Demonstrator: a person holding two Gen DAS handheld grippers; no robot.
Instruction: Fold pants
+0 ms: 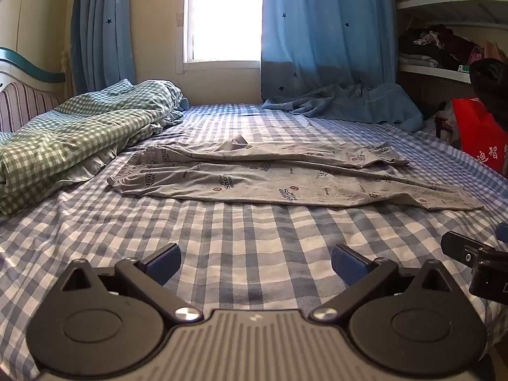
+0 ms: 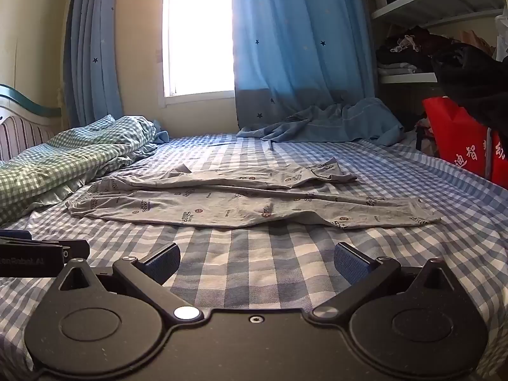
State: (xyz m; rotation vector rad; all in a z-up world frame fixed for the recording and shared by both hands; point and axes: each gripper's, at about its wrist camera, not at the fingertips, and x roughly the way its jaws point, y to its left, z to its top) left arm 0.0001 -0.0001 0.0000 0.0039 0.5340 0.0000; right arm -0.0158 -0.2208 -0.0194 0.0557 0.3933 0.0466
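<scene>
Lying flat across the frame centre, the grey printed pants [image 1: 285, 177] rest on the blue checked bed [image 1: 247, 238]. Left tool [image 1: 255, 263] and right tool [image 2: 255, 262], at lower frame, are spread wide, holding nothing, well short of the pants.

Black linkages, blue ribbed fingers [image 1: 165, 258]

A green checked quilt [image 1: 73, 133] lies bunched on the blue checked sheet [image 1: 241, 241], below star-printed blue curtains [image 1: 327, 31].
</scene>
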